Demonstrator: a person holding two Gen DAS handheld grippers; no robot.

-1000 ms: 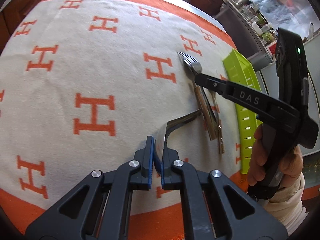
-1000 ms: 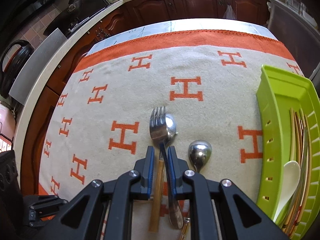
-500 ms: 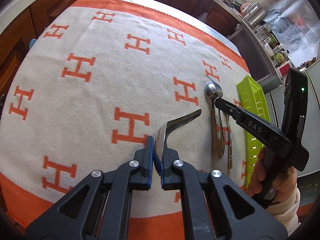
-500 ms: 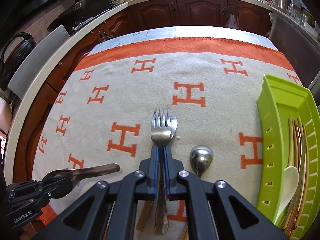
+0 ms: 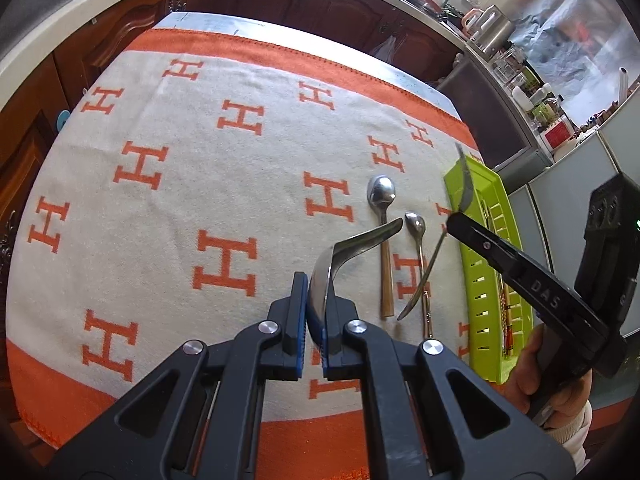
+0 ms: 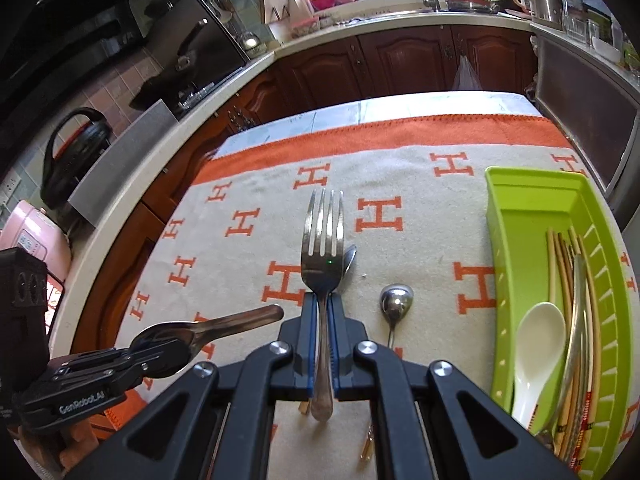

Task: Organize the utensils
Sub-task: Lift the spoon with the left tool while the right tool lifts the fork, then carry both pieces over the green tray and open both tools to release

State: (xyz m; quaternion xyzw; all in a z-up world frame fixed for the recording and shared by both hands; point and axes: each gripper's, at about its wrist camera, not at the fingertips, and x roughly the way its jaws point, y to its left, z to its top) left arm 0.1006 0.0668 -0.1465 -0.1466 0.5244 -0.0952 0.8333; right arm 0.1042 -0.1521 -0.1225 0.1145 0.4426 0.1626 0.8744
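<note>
Both hands are carrying something. The right gripper [image 6: 321, 322] is clamped on the neck of a steel fork [image 6: 323, 240], tines pointing away from the hand and the handle running back between the fingers; in the left wrist view the fork hangs clear above the cloth. The left gripper [image 5: 316, 320] is pinched tight on the bowl of a metal ladle-style spoon [image 5: 352, 248], whose curved handle sticks out ahead and to the right.

The green tray [image 6: 520, 216] lies along the right edge of the surface, its long axis running away from the person. It already holds chopsticks [image 6: 560, 256], a white spoon [image 6: 536, 344] and some other metal pieces. It sits to the right of the fork, well apart from it, and the right hand is plainly the nearer one; the left hand would have to cross over two spoons on the cloth to reach it.

A wooden-handled spoon [image 5: 382, 216] and a small steel spoon [image 5: 416, 232] remain on the H-patterned blanket [image 5: 200, 160], side by side, handles toward the person.

I'd guess the fork goes in first, carried right and laid lengthwise. Its handle already runs roughly parallel with the tray's length, so little turning should be needed
</note>
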